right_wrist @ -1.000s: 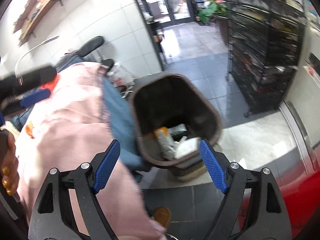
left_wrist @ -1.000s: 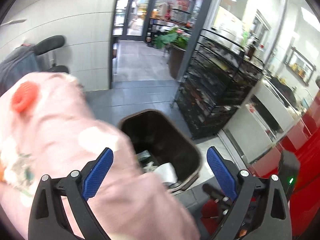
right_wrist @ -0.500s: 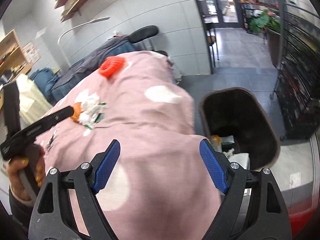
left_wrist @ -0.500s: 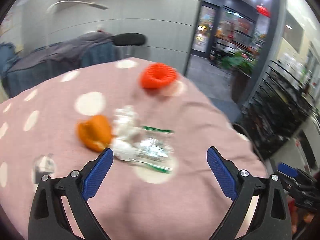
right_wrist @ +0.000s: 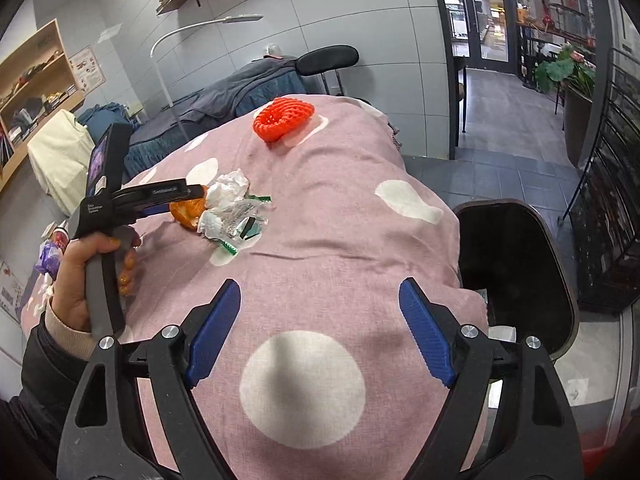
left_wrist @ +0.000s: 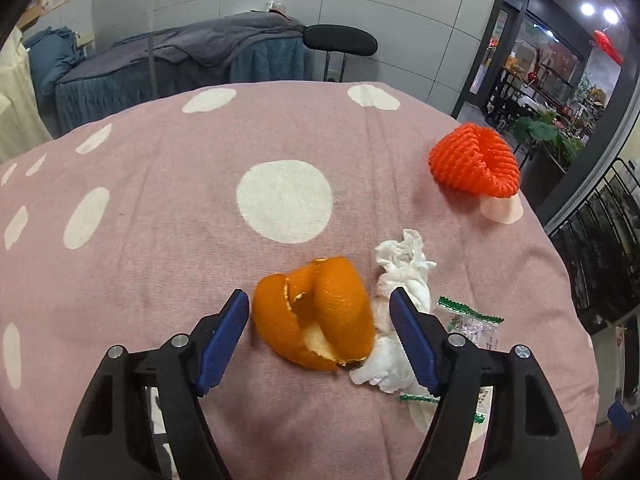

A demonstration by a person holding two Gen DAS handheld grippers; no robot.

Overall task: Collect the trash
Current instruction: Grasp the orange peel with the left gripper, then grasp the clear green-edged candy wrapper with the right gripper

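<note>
My left gripper [left_wrist: 320, 320] is closing around the orange peel [left_wrist: 316, 332], pads not yet touching it. My right gripper [right_wrist: 320, 332] hangs wide open and empty, the trash bin [right_wrist: 516, 276] at its 2 o'clock

A pink polka-dot tablecloth [left_wrist: 168, 216] covers the table; behind it a grey-draped bed [left_wrist: 192, 52], perhaps a massage couch, and a black stool [left_wrist: 340, 40].

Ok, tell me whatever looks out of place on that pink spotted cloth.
Litter lies on the cloth: an orange peel between the closing left tool, crumpled tissue and a clear green-edged wrapper beside it, and a red foam fruit net near the far edge.
</note>
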